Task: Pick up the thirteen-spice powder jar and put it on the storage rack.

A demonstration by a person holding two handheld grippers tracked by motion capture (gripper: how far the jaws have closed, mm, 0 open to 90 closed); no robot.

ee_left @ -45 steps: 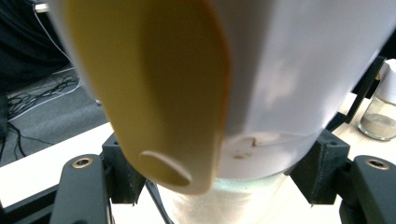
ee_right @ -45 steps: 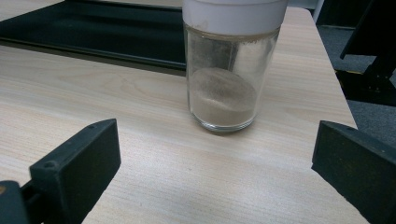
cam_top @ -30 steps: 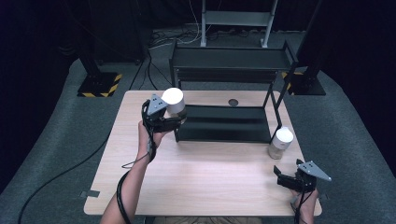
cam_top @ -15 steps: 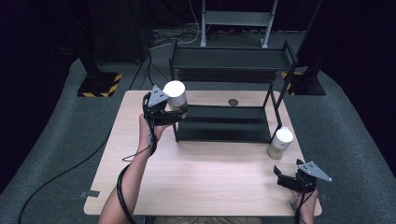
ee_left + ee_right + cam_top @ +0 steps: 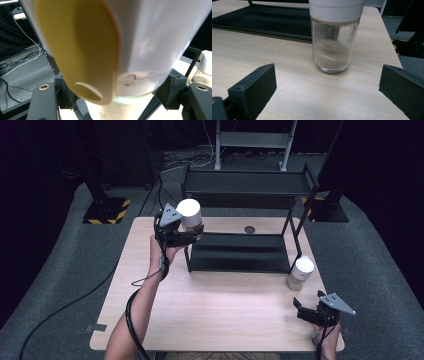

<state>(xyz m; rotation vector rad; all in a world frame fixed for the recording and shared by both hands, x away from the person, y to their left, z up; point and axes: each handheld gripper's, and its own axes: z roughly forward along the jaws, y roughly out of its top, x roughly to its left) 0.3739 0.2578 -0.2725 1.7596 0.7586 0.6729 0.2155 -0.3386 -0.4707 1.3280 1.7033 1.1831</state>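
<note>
Left gripper [image 5: 192, 234] raised above the table's far-left part, jaws clamped on a white-lidded jar [image 5: 189, 213], held just beside the near-left post of the black shelf rack [image 5: 248, 251]. In the left gripper view, jar body [image 5: 140, 47] pressed between both jaws, white wall with a yellow patch [image 5: 82, 50] close to the lens; pale contents low inside. Forearm [image 5: 142, 305] reaching in from the bottom edge, cable looping beside it.

Right gripper [image 5: 303, 310] low at the near-right corner of the wooden table [image 5: 220, 315], jaws spread wide, gripping nothing. Second jar [image 5: 300, 273] upright on the table just ahead of it, beside the rack's right leg. In the right gripper view: clear glass [image 5: 333, 47], white cap, some pale powder at the bottom, standing between the open jaws but farther off, untouched.
</note>
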